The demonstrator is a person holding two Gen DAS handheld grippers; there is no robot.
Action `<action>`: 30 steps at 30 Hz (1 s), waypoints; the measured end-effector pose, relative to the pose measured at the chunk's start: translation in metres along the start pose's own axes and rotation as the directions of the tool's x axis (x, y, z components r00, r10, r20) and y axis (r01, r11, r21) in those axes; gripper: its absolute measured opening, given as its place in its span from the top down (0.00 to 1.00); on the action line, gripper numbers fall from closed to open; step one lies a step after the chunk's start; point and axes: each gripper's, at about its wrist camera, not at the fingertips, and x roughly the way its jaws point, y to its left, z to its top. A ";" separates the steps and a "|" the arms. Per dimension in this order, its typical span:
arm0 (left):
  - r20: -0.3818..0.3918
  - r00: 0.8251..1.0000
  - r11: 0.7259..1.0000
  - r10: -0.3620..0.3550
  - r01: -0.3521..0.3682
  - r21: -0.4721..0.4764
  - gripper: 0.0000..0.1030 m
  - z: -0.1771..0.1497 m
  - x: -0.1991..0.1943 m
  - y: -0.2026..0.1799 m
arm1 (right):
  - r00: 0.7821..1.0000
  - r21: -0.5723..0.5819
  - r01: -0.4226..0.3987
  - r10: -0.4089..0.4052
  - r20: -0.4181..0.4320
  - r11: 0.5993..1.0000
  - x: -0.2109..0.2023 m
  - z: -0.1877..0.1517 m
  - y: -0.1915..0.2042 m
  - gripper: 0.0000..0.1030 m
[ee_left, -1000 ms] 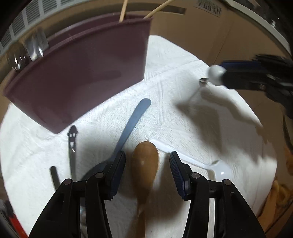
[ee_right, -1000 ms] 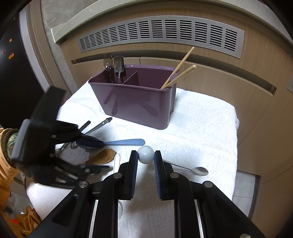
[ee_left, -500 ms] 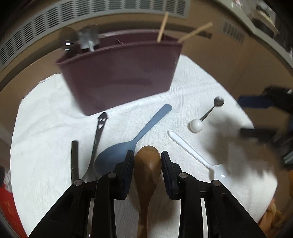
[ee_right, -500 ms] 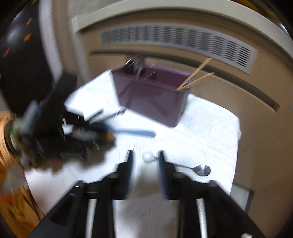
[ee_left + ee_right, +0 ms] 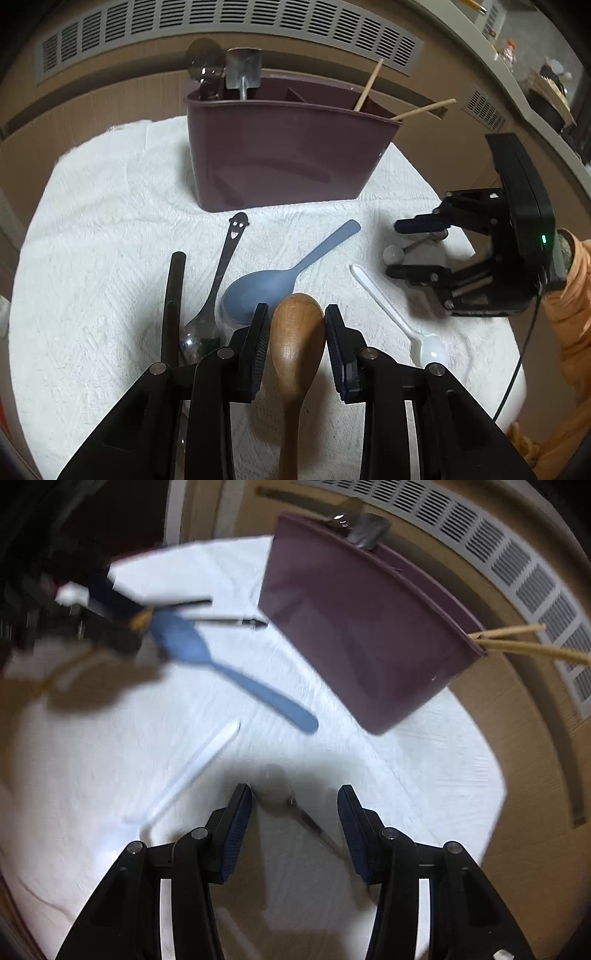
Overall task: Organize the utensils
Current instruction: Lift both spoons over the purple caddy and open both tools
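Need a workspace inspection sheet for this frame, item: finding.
Surface: white towel covers the table.
Job's things: maroon caddy holds metal utensils and chopsticks; wooden spoon, blue spoon, white spoon, smiley spoon, black handle, ball-handled spoon lie out.
Clutter: nothing seen.
Grippers: left claw shut on wooden spoon; right claw open around ball-handled spoon, jaws just opened.
Cables: black cable behind right claw.
Surroundings: vented panel.

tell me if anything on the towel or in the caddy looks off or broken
Nothing looks damaged or spilled. Loose utensils lie scattered at mixed angles on the white towel: the blue spoon, white plastic spoon and smiley-handled spoon. In the purple caddy, the two chopsticks lean out over the rim.
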 end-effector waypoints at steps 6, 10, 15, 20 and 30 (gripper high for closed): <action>-0.003 1.000 1.000 -0.015 0.015 -0.026 0.70 -0.001 0.003 0.005 | 0.995 0.128 -0.097 0.099 -0.009 0.987 0.007 0.009 -0.007 0.78; 0.027 1.000 0.999 -0.013 0.015 -0.046 0.70 -0.001 -0.005 0.005 | 0.999 0.234 -0.046 0.044 0.013 0.971 -0.009 0.005 0.000 0.78; 0.145 0.989 1.000 0.018 -0.015 -0.020 0.70 0.011 -0.041 -0.006 | 0.983 0.428 -0.154 0.094 0.157 0.890 -0.052 0.009 -0.017 0.80; 0.299 0.954 0.999 0.029 -0.036 0.018 0.70 0.033 -0.088 -0.025 | 0.928 0.499 -0.269 0.084 0.363 0.824 -0.114 0.023 -0.026 0.81; 0.576 0.816 0.984 0.052 -0.141 0.111 0.70 0.133 -0.186 -0.054 | 0.807 0.486 -0.291 -0.061 0.587 0.824 -0.210 0.095 -0.069 0.81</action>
